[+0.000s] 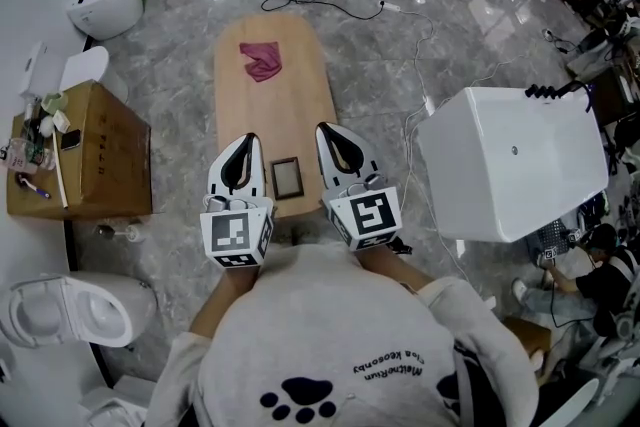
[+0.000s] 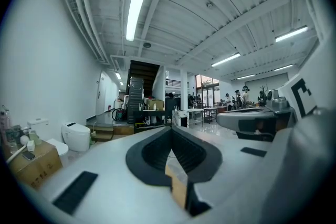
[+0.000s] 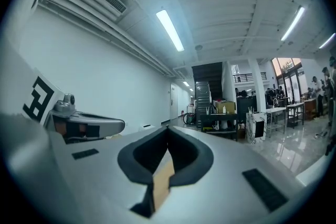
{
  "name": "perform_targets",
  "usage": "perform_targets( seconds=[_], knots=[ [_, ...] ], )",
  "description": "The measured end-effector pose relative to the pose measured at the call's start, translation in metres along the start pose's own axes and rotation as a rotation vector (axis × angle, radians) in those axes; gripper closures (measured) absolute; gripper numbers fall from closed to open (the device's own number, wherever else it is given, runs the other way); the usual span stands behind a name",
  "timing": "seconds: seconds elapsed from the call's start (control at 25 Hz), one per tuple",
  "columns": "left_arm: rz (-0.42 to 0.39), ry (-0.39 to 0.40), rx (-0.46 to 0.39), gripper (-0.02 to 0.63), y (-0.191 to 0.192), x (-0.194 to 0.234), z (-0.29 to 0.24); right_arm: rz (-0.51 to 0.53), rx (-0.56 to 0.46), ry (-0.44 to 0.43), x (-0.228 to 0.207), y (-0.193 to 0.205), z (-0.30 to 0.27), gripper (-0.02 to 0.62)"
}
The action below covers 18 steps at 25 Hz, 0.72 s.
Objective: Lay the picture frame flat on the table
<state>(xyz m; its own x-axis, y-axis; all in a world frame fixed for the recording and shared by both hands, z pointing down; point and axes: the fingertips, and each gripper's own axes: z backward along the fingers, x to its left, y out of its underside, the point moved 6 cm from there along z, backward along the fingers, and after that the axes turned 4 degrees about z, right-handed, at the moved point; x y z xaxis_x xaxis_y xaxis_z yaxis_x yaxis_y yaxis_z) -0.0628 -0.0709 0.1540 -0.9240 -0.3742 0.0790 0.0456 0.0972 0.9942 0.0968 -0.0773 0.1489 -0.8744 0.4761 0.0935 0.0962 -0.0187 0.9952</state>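
A small dark picture frame (image 1: 287, 177) sits near the front end of the oval wooden table (image 1: 290, 95), its whole face turned to the head view. Whether it lies flat or leans back I cannot tell. My left gripper (image 1: 247, 141) hovers just left of it and my right gripper (image 1: 327, 128) just right of it, both shut and holding nothing. In the left gripper view the jaws (image 2: 170, 131) meet with only a sliver of wood showing below them, and the frame is hidden. The right gripper view shows the same closed jaws (image 3: 167, 131).
A crumpled maroon cloth (image 1: 261, 61) lies at the table's far end. A cardboard box (image 1: 95, 155) with clutter stands to the left, and a large white tub (image 1: 510, 160) to the right. Toilets (image 1: 105, 0) stand on the left; cables (image 1: 330, 5) cross the floor.
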Motion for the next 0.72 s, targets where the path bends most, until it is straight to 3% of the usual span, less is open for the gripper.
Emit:
perform_targets(
  seconds=[0.72],
  knots=[
    [0.006, 0.039, -0.009, 0.597, 0.0, -0.0027, -0.0095, -0.048, 0.003, -0.04, -0.0057, 0.0066, -0.0086, 0.584]
  ],
)
